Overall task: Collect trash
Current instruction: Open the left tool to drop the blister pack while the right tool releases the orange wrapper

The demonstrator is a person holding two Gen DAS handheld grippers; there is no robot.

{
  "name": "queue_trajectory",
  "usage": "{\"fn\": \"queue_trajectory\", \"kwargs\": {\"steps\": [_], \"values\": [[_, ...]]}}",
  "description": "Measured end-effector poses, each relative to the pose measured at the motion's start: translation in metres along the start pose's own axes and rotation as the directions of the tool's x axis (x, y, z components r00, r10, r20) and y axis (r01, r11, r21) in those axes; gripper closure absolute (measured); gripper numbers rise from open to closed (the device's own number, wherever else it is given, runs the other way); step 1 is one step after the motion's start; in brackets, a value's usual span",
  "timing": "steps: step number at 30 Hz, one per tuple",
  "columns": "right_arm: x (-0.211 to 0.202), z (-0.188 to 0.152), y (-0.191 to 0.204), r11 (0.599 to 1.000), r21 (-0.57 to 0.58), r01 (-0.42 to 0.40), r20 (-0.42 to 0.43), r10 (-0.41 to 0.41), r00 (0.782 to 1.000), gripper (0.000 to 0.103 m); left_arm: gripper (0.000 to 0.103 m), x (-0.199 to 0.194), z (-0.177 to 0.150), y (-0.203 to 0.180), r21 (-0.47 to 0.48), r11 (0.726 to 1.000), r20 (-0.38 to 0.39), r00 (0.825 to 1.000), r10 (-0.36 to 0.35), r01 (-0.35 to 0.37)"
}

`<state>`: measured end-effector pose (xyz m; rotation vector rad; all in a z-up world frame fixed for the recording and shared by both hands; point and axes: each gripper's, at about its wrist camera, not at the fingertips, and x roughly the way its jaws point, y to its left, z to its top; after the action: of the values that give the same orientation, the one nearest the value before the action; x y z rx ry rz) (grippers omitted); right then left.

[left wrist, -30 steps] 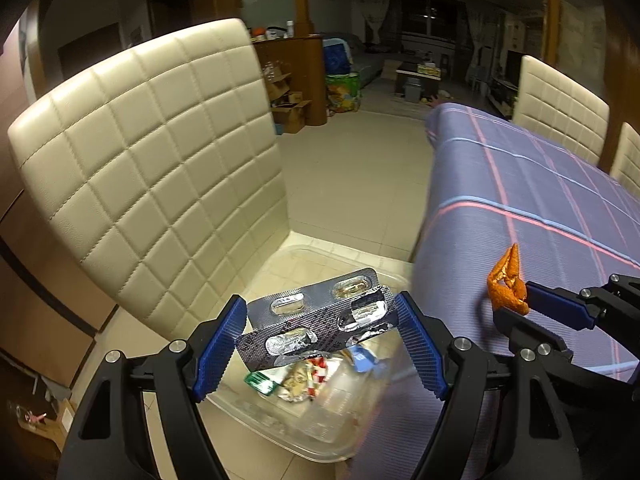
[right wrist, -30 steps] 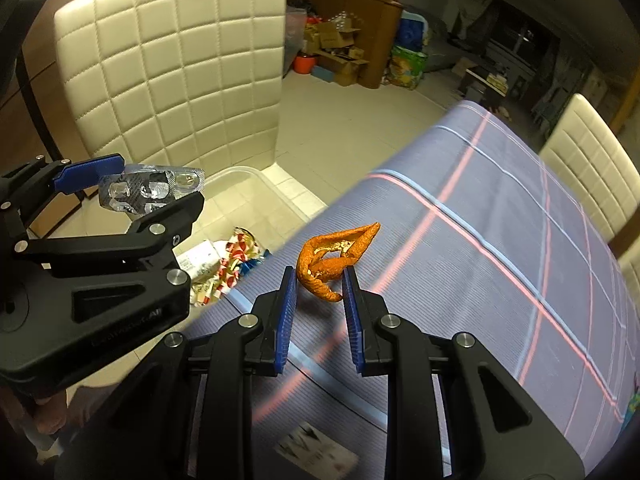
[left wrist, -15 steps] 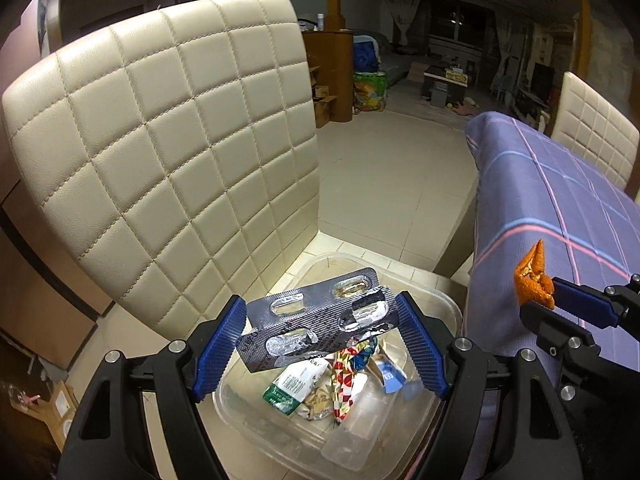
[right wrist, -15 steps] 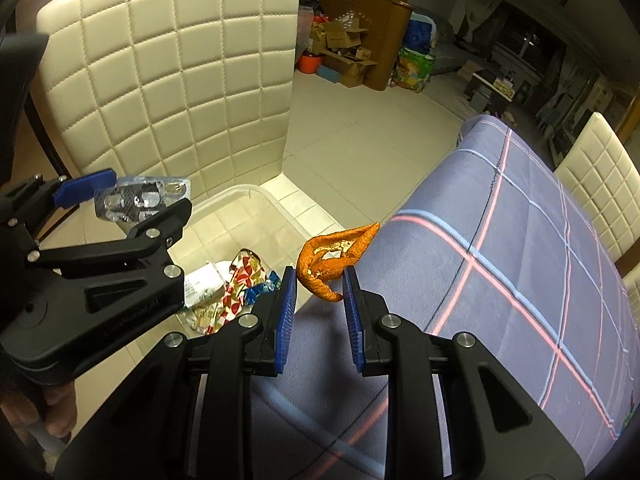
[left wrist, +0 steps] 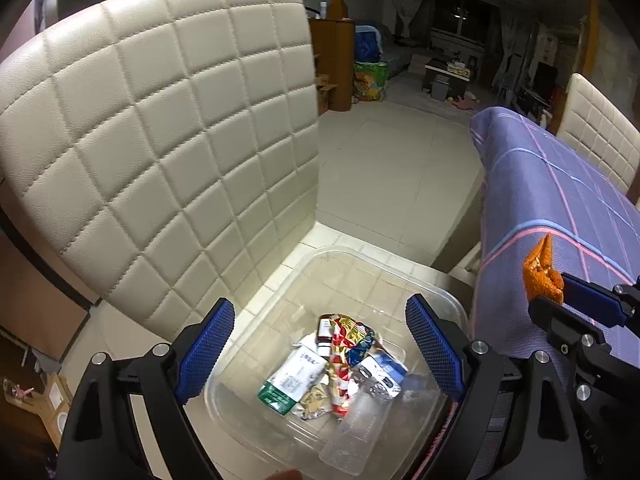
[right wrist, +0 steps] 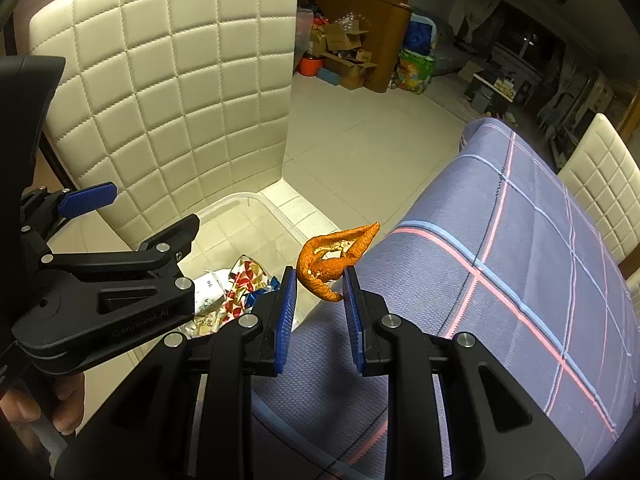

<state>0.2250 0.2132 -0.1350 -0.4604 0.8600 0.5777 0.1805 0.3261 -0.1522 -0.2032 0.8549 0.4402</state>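
Note:
My left gripper [left wrist: 320,306] hangs over a clear plastic bin [left wrist: 360,256] on the floor. Its jaws are opening and nothing is between them. Inside the bin lie colourful wrappers [left wrist: 344,344], a green and white packet [left wrist: 292,380] and a silvery blister pack [left wrist: 378,388]. My right gripper [right wrist: 319,276] is shut on a curled orange peel [right wrist: 336,256], held just past the table edge beside the bin [right wrist: 240,200]. The left gripper [right wrist: 140,212] shows at the left of the right wrist view. The peel [left wrist: 540,276] and right gripper [left wrist: 560,300] show at the right of the left wrist view.
A cream quilted chair [left wrist: 160,140] stands close behind the bin. The table with a purple checked cloth [left wrist: 560,200] is to the right, with another cream chair [left wrist: 600,140] beyond it. A person's hand [right wrist: 68,400] holds the left gripper. Tiled floor stretches behind.
The blister pack has left the left jaws, which have spread wider, and it now lies in the bin. Both grippers shifted toward the bin; the right one keeps the peel.

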Motion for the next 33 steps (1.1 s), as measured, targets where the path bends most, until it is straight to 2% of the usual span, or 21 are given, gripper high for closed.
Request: {"fn": "queue_trajectory", "kwargs": {"steps": [6, 13, 14, 15, 17, 19, 25, 28, 33], "values": [[0.0, 0.002, 0.013, 0.999, -0.034, -0.015, 0.003, 0.015, 1.0, 0.077, 0.018, -0.004, -0.001, 0.021, -0.043, 0.998, 0.009, 0.998, 0.054, -0.054], [-0.004, 0.007, 0.031, 0.997, -0.067, -0.039, 0.012, 0.04, 0.999, 0.077, 0.018, -0.009, -0.004, 0.038, -0.067, 0.994, 0.008, 0.997, 0.082, -0.081], [-0.004, 0.008, 0.031, 0.997, -0.065, -0.035, 0.01, 0.036, 0.999, 0.071, 0.018, -0.01, -0.004, 0.038, -0.066, 0.994, 0.007, 0.996, 0.085, -0.084], [-0.004, 0.008, 0.031, 0.998, -0.06, -0.034, 0.007, 0.034, 0.999, 0.043, 0.018, -0.011, -0.005, 0.038, -0.067, 0.994, 0.007, 0.996, 0.084, -0.083], [-0.01, 0.007, 0.027, 1.0, -0.031, -0.004, 0.047, 0.006, 0.999, 0.017, 0.018, -0.012, -0.005, 0.04, -0.074, 0.993, 0.007, 0.996, 0.093, -0.093], [-0.017, 0.005, 0.022, 1.0, -0.024, 0.003, 0.077, -0.001, 0.997, 0.015, 0.018, -0.013, -0.005, 0.039, -0.082, 0.994, 0.001, 0.997, 0.079, -0.079], [-0.031, -0.005, 0.002, 0.999, 0.026, 0.028, 0.083, -0.03, 0.996, 0.014, 0.018, -0.033, -0.006, 0.027, -0.062, 0.994, 0.032, 0.995, 0.093, -0.091], [-0.049, -0.015, -0.015, 0.996, 0.066, 0.051, 0.107, -0.058, 0.993, 0.01, 0.018, -0.05, -0.006, 0.018, -0.049, 0.995, 0.058, 0.994, 0.087, -0.084], [-0.082, -0.031, -0.043, 0.989, 0.123, 0.079, 0.138, -0.096, 0.986, 0.009, 0.018, -0.082, -0.006, 0.0, -0.031, 0.998, 0.1, 0.993, 0.063, -0.06]]}}
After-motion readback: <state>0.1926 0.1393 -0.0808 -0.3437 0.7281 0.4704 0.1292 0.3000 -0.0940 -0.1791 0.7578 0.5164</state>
